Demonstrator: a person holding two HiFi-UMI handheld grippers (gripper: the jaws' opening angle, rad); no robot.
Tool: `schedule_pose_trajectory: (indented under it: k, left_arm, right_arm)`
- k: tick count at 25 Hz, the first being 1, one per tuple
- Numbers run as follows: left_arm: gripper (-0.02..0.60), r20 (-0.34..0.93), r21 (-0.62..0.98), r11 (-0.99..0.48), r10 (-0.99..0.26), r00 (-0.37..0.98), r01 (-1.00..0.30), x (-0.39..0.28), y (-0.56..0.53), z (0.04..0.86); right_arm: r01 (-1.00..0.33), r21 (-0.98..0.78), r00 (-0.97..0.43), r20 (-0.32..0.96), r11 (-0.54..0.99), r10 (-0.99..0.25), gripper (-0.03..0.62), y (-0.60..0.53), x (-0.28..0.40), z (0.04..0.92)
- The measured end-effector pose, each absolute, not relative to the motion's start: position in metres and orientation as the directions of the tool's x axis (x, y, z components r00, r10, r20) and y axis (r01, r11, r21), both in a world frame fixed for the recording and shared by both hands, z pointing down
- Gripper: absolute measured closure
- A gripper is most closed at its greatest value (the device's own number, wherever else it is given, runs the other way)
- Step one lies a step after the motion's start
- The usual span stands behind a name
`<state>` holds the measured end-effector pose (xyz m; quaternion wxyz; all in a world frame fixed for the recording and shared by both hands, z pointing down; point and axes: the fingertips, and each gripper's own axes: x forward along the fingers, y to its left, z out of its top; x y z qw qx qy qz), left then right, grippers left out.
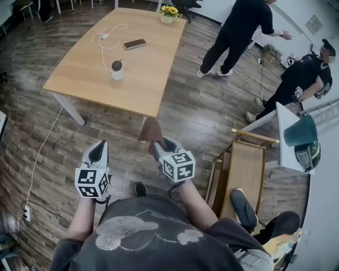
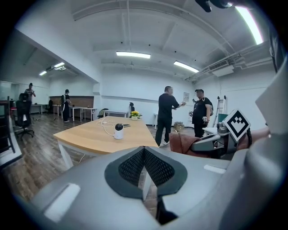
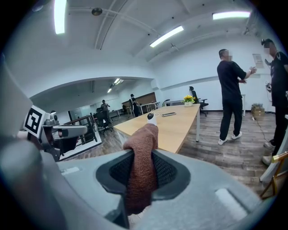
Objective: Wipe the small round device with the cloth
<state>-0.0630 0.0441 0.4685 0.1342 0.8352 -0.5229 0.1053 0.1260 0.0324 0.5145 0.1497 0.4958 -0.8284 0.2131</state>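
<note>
Rough brown knitted cloth point(image 3: 140, 166); smooth pale wooden table point(image 1: 143, 69) (matt); dark wood-plank floor point(image 1: 196, 116).

Bright, even light from ceiling strip lights point(image 2: 133, 55); soft shadows, strong fisheye bending, dark vignetted corners

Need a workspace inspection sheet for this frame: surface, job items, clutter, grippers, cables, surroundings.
Surface: wooden table, ahead of both grippers.
Job's things: round device upright on the table; cloth in the right gripper.
Clutter: phone and flowers on the table.
Grippers: left gripper jaws together, empty; right jaws shut on the cloth.
Cables: white cable looped on the table; second cable drops to a floor power strip.
Surroundings: wood floor; two people at right.
</note>
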Motion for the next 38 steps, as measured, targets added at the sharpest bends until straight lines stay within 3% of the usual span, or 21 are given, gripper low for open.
schedule_pose_trajectory:
  k: [13, 26, 38]
  left_arm:
    - [0.563, 0.342, 0.108, -0.38, -0.853, 0.393, -0.919, -0.055, 0.0, 0.47]
    - [0.563, 0.332, 0.13, -0.449, -0.821, 0.465, -0.884, -0.057, -0.112, 0.473]
    - [0.562, 0.314, 0.174, -0.483, -0.799, 0.513, -0.858, -0.083, -0.203, 0.475]
  right_arm:
    - [-0.865, -0.225, -0.497, 0.508, 0.449, -0.704, 0.515, -0.015, 0.131, 0.532]
    - [-0.9, -0.201, -0.434, 0.502, 0.387, -0.748, 0.514, -0.115, 0.128, 0.52]
    - [-0.901, -0.162, -0.424, 0.517, 0.402, -0.743, 0.514, -0.197, 0.082, 0.508]
